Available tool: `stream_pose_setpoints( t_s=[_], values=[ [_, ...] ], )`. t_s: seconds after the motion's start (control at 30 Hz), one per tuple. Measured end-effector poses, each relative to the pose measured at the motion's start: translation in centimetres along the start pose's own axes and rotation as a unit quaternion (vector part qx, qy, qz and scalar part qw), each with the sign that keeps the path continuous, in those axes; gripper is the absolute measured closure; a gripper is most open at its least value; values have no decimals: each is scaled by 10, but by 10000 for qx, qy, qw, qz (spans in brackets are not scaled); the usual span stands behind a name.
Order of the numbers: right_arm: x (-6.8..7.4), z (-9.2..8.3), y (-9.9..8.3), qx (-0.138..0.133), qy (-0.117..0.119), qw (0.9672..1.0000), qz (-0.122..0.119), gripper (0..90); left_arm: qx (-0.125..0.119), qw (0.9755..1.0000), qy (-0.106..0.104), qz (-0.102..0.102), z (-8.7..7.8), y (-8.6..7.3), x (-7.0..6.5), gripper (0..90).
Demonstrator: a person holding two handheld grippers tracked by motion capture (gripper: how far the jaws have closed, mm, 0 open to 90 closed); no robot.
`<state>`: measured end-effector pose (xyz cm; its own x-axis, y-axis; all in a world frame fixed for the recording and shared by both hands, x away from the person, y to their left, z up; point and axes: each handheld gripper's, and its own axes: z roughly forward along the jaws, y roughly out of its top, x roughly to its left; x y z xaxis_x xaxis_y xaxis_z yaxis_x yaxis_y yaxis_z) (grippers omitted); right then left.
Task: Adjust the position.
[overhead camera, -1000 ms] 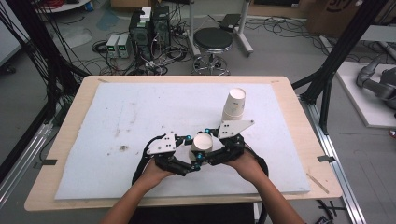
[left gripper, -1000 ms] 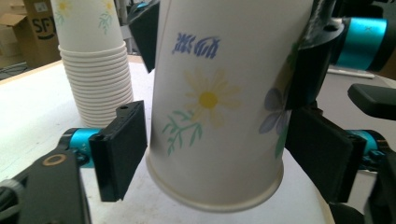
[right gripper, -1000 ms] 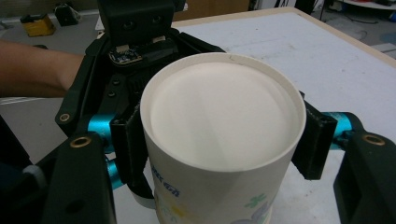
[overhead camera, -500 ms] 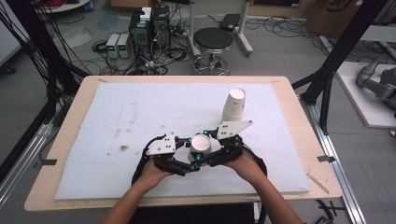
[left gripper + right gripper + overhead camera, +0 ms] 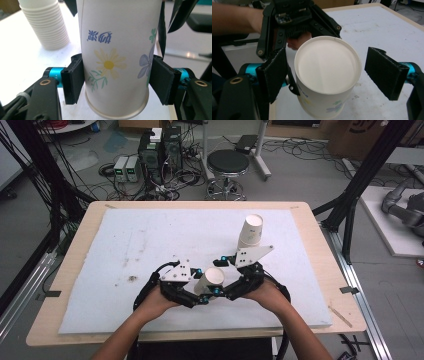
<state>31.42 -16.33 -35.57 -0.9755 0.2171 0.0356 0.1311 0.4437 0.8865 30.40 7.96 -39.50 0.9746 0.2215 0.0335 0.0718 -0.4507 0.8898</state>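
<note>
Here, a white paper cup printed with a yellow daisy, a pale blue flower and green sprigs (image 5: 117, 60) is held just above the near middle of the table, between the person's two hands. In the high view it (image 5: 211, 280) tilts, its closed white base turned up toward the camera. The left gripper (image 5: 117, 82) has it clamped: both black pads press the cup's wall from opposite sides, low on the body near the rolled rim, so the cup's long axis runs away from that gripper's camera.

The right gripper (image 5: 337, 72) sits around the cup's base end (image 5: 327, 67) with its jaws spread wide. The right pad stands well clear of the wall; the left pad is close beside it, and I cannot tell whether it touches. It grips nothing. So the cup lies straight ahead of the right gripper, between its pads, base toward its camera, and closing would likely take it across the narrow end.

Blue characters are printed on the cup's wall and appear upside down in the left gripper view; I cannot read them.

Farther back and to the right on the white foam mat (image 5: 150, 240) covering the wooden table (image 5: 75, 245) stands a tall stack of plain white paper cups (image 5: 250, 231), mouth down, well apart from both grippers.
</note>
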Motion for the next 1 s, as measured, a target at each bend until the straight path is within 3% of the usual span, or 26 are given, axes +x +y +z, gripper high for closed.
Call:
stream_pose_setpoints(
  t_s=[0.2, 0.37, 0.47, 0.67, 0.77, 1.0],
  values=[
    [-1, -2, 2, 256, 48, 9995, -199, 195, 645, 9977, -106, 200, -2, 10, 0, 334],
    [-1, 2, 2, 569, 97, 9976, -382, 195, 1077, 9935, -184, 331, -2, 18, 1, 334],
    [-2, 5, 1, 751, 131, 9960, -475, 195, 1382, 9891, -222, 464, 0, 23, -1, 333],
    [1, 12, 2, 1040, 300, 9921, -637, 196, 1946, 9776, -339, 725, 4, 30, -4, 332],
    [3, 15, 1, 1148, 353, 9903, -697, 195, 2124, 9738, -350, 740, 5, 32, -4, 331],
    [4, 21, -1, 1376, 427, 9864, -796, 203, 2349, 9676, -443, 816, 8, 36, -2, 331]
  ],
)
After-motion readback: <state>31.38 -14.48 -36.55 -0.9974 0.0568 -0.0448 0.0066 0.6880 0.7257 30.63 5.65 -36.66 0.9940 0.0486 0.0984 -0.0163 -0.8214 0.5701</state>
